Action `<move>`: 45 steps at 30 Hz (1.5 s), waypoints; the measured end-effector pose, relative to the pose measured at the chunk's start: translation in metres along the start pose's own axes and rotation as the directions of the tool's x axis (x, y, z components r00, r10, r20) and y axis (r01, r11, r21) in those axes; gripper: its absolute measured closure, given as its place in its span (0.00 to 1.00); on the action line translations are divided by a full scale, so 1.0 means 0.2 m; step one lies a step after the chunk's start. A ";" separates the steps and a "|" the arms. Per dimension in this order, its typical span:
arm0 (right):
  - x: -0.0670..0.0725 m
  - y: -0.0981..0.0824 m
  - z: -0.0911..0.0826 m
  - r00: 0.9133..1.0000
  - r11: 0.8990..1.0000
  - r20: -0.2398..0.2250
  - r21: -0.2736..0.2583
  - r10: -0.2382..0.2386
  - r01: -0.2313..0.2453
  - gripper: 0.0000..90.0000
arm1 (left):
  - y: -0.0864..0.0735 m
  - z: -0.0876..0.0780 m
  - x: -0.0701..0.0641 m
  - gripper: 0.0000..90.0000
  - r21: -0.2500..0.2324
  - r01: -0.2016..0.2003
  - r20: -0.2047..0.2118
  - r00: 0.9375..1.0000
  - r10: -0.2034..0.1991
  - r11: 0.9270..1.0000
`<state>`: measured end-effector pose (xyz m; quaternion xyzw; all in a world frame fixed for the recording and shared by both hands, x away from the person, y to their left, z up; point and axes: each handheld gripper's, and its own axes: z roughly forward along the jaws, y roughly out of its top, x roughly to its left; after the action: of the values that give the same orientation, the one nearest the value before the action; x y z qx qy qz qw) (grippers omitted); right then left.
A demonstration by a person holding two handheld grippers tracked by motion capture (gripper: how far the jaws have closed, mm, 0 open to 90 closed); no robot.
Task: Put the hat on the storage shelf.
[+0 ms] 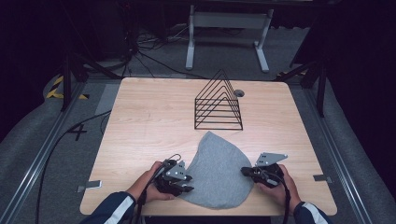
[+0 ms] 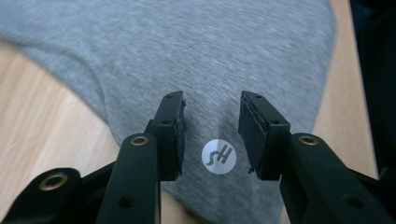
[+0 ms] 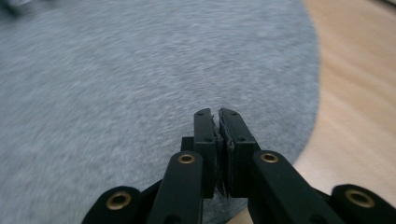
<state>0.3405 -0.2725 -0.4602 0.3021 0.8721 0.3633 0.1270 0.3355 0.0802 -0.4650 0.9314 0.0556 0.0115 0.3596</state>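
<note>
Flat grey knit cloth cap [image 1: 217, 170] lies at table's near edge between both hands, left gripper [image 2: 211, 135] part-open over its rim by the round logo, gripping nothing, right gripper [image 3: 218, 149] shut, apparently pinching opposite rim.

Black tongs [image 1: 191, 183], brass screws, grey plates, navy white-striped sleeves [image 1: 112, 210]

The grey knitted cloth [image 2: 196, 56] is smeared with blur in both gripper views and runs off their top and left edges. Whether the right gripper [image 3: 218, 122] has cloth pinched between its closed jaws cannot be told. In the high view, the left gripper [image 1: 187, 183] hides the cloth's edge beneath it.
</note>
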 end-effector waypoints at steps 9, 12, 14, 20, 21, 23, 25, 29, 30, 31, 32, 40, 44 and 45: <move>-0.13 0.08 0.08 0.998 1.000 0.060 -0.005 0.011 -0.011 0.97 | 0.08 0.08 -0.08 0.68 -0.005 -0.024 0.049 0.999 0.024 1.000; -0.17 0.12 0.11 0.997 1.000 0.075 -0.001 0.009 -0.009 0.97 | 0.11 0.10 -0.10 0.68 -0.003 -0.035 0.061 0.998 0.035 0.999; -0.19 0.14 0.13 0.996 1.000 0.087 0.002 0.007 -0.008 0.97 | 0.14 0.13 -0.12 0.68 -0.011 -0.041 0.069 0.997 0.041 0.999; -0.21 0.19 0.19 0.993 1.000 0.120 -0.006 0.003 -0.002 0.96 | 0.22 0.21 -0.17 0.68 -0.021 -0.085 0.075 0.993 0.087 0.996; -0.21 0.20 0.20 0.991 1.000 0.132 -0.009 0.000 0.001 0.94 | 0.22 0.21 -0.17 0.68 -0.021 -0.085 0.075 0.993 0.087 0.996; -0.21 0.20 0.20 0.990 1.000 0.144 -0.008 -0.001 0.002 0.91 | 0.24 0.23 -0.18 0.68 -0.017 -0.085 0.080 0.993 0.086 0.996; -0.21 0.22 0.21 0.985 1.000 0.175 -0.003 -0.010 0.010 0.87 | 0.26 0.23 -0.18 0.67 -0.008 -0.100 0.074 0.992 0.100 0.995; -0.19 0.21 0.16 0.985 0.999 0.171 -0.032 -0.011 0.017 0.85 | 0.27 0.13 -0.12 0.66 -0.058 -0.084 0.011 0.996 0.085 0.995; -0.19 0.21 0.13 0.988 0.999 0.154 -0.052 0.001 0.007 0.85 | 0.26 0.10 -0.10 0.65 -0.068 -0.071 -0.010 0.997 0.070 0.995; -0.18 0.21 0.10 0.990 0.998 0.139 -0.064 0.007 0.002 0.85 | 0.26 0.06 -0.07 0.65 -0.083 -0.065 -0.030 0.998 0.063 0.994; -0.16 0.20 0.08 0.992 0.997 0.124 -0.072 0.007 0.002 0.85 | 0.26 0.03 -0.04 0.65 -0.094 -0.055 -0.058 0.997 0.049 0.994; 0.11 0.14 0.01 0.997 0.995 0.001 -0.066 -0.074 0.074 0.88 | 0.18 -0.04 0.24 0.63 -0.102 0.023 -0.183 0.982 -0.042 0.994; 0.23 0.13 0.00 0.994 0.993 -0.049 -0.069 -0.099 0.096 0.88 | 0.16 -0.02 0.33 0.63 -0.086 0.042 -0.249 0.966 -0.062 0.995; 0.27 0.12 0.00 0.992 0.992 -0.069 -0.073 -0.105 0.100 0.89 | 0.15 -0.02 0.37 0.64 -0.079 0.061 -0.248 0.966 -0.079 0.995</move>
<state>0.3089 -0.2263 -0.4427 0.2388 0.8775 0.3970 0.1242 0.4110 0.0682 -0.4438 0.9065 0.1328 0.1184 0.3828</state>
